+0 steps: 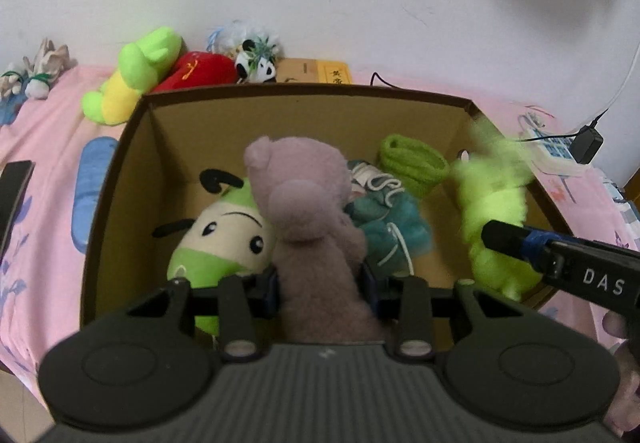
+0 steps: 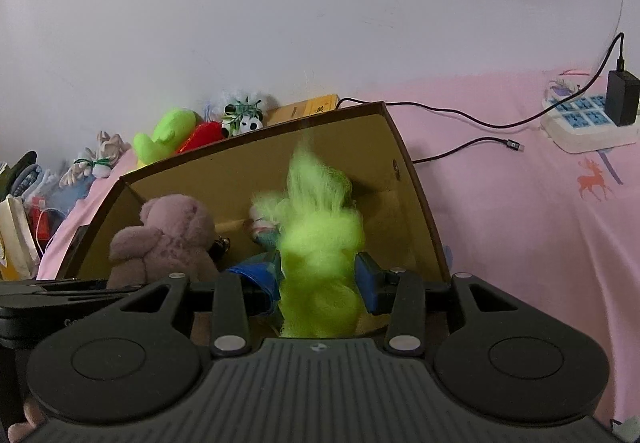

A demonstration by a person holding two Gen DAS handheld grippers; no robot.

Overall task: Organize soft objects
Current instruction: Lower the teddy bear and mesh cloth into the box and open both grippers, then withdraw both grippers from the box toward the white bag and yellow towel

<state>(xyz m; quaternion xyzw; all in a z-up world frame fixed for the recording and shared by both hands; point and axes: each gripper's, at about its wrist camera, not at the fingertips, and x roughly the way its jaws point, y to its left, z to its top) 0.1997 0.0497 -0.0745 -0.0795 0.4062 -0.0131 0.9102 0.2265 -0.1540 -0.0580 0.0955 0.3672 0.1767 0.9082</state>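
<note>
My left gripper (image 1: 320, 283) is shut on a mauve teddy bear (image 1: 308, 211) and holds it over the open cardboard box (image 1: 304, 93). My right gripper (image 2: 320, 279) is shut on a fluffy lime-green toy (image 2: 320, 239), blurred, at the box's right side; it also shows in the left wrist view (image 1: 492, 199). Inside the box lie a green-and-white bug plush (image 1: 220, 247), a teal fluffy item (image 1: 392, 223) and a green knitted piece (image 1: 412, 163). The bear also shows in the right wrist view (image 2: 168, 239).
The box (image 2: 416, 179) sits on a pink bedsheet (image 2: 520, 243). Behind it by the wall lie a green-yellow frog plush (image 1: 132, 75), a red plush (image 1: 196, 75), a panda plush (image 1: 256, 67) and a yellow box (image 1: 316, 73). A power strip (image 2: 588, 123) with charger and cables lies at right.
</note>
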